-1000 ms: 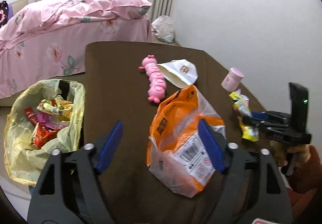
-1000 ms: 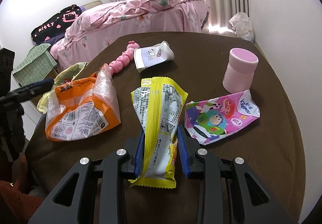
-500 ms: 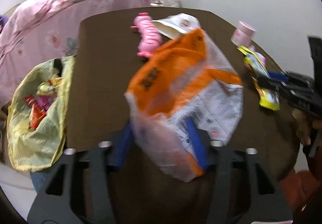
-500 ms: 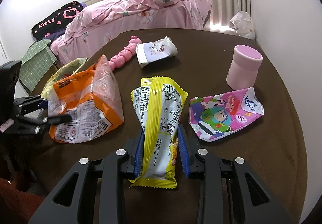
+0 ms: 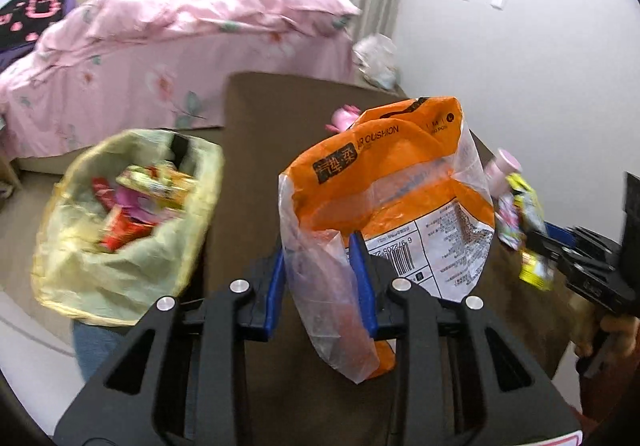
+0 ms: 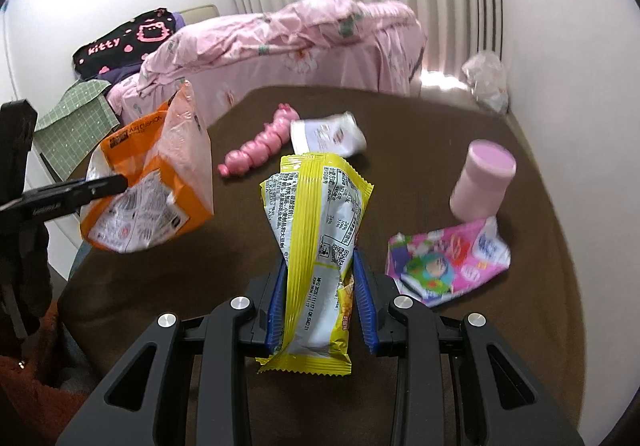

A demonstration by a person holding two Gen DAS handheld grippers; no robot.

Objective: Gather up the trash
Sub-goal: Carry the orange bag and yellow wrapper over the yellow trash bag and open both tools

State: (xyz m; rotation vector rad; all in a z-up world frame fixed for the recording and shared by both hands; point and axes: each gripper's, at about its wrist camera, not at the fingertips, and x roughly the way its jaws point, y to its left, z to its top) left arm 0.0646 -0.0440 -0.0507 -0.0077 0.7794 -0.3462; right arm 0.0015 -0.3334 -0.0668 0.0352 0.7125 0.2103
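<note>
My left gripper (image 5: 318, 266) is shut on an orange and clear plastic bag (image 5: 384, 185) and holds it above the brown table (image 5: 248, 133). The bag also shows in the right wrist view (image 6: 148, 181), off the table at the left. My right gripper (image 6: 320, 286) is shut on a yellow snack wrapper (image 6: 316, 230), lifted off the table. A yellow trash bag (image 5: 120, 217) with several wrappers inside hangs open at the table's left side. A pink cartoon wrapper (image 6: 444, 262) lies flat on the table to the right.
A pink cup (image 6: 482, 183), a pink caterpillar toy (image 6: 260, 145) and a white packet (image 6: 326, 133) are on the table further back. A pink bed (image 6: 280, 49) stands behind. The wall (image 5: 520, 65) runs along the right.
My left gripper closed on the orange bag and lifted it off the table. My right gripper has raised the yellow wrapper slightly.
</note>
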